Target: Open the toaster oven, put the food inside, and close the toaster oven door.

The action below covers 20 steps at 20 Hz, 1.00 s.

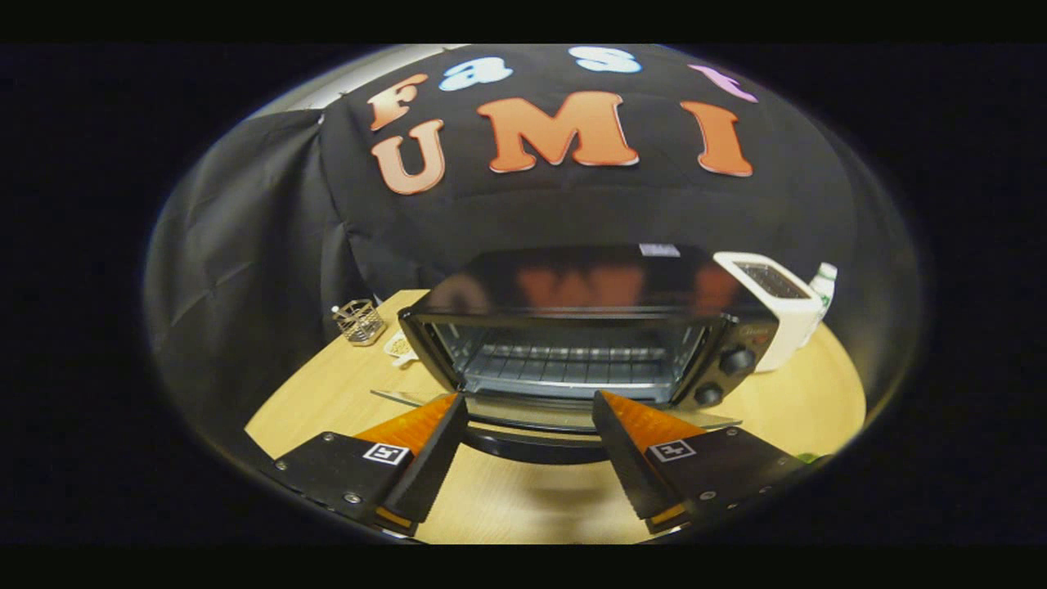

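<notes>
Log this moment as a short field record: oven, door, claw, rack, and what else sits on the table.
toaster oven: black, on the wooden table, just ahead of the fingers
door: open, folded down flat toward the claw
rack: wire, bare, no food on it
claw: open, holding nothing; fingertips at the door's front edge, contact unclear
knobs: two, on the oven's right panel
white toaster: right of the oven
wire basket: left of the oven

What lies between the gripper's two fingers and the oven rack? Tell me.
In the gripper view, the open gripper faces the toaster oven. Its lowered door lies between the fingers and the rack; nothing else.
</notes>
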{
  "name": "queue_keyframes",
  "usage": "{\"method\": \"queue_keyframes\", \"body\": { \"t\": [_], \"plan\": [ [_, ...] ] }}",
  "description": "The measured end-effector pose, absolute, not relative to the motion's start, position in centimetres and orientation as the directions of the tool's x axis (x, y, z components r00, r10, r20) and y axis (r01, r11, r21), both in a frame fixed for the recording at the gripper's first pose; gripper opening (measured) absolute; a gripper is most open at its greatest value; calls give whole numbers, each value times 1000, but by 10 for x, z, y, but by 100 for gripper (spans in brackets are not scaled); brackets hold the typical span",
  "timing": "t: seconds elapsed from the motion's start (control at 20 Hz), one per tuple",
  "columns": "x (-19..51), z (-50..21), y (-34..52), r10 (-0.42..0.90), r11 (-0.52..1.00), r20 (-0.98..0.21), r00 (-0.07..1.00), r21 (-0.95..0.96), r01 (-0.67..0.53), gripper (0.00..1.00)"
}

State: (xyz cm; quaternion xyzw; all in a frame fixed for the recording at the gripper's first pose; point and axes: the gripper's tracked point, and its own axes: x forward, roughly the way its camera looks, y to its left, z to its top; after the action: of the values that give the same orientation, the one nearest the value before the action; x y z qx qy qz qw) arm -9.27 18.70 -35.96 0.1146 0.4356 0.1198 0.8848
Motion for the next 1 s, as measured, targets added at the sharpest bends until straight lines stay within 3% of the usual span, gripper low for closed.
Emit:
{"method": "queue_keyframes", "body": {
  "t": [0.2, 0.6, 0.8, 1.0],
  "plan": [
    [-118, -396, 182, 296, 953, -825, 481, 291, -86, 89],
    [-129, -431, 185, 254, 966, -874, 414, 245, -76, 87],
    [-157, -457, 187, 231, 973, -918, 321, 215, -85, 88],
    [-155, -458, 188, 219, 976, -914, 342, 196, -100, 87]
  ]
}}
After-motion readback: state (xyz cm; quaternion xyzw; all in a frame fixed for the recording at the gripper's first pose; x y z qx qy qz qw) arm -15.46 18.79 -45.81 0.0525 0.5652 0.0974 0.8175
